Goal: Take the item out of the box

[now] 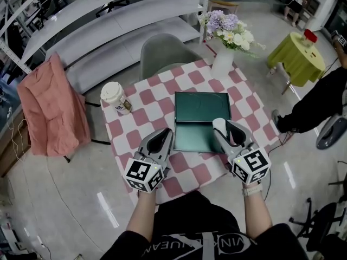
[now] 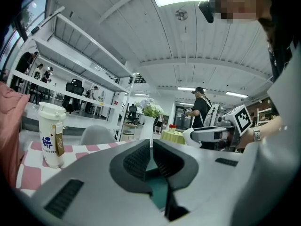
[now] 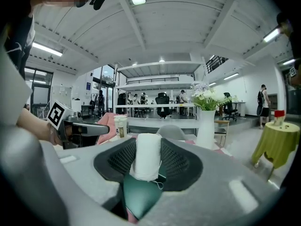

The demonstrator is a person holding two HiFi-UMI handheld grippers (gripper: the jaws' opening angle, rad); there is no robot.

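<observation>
The paper cup (image 1: 115, 97) ahead and to the left of the left gripper (image 1: 161, 136) carries a blue logo and a brown tag, both too small to read. White lettering runs across the person's black top (image 1: 217, 245), but folds break it up and it cannot be read whole. Each gripper's cube shows black-and-white square markers.

The right gripper (image 1: 223, 127) is clamped on a white roll (image 3: 147, 157), which stands upright between its jaws with a loose thread at its lower edge. The roll sits over the near right part of the open dark green box (image 1: 201, 108). Whether it touches the box cannot be told. The left gripper's jaws are drawn together with only a sliver between them and nothing held. It rests just left of the box's near edge.

The table (image 1: 145, 99) wears a pink-and-white checked cloth. Beyond the right gripper stands a white vase (image 1: 222, 64) of pale flowers (image 1: 228, 28). A grey chair (image 1: 162, 53) is at the table's far side. Far left of the left gripper, a pink cloth (image 1: 51, 110) hangs over something hidden beneath it. Well to the right of the right gripper is a small round table under a yellow-green cover (image 1: 297, 57). The floor is pale and glossy, long white shelving (image 1: 108, 15) lines the far side, and the ceiling is white with strip lights.
</observation>
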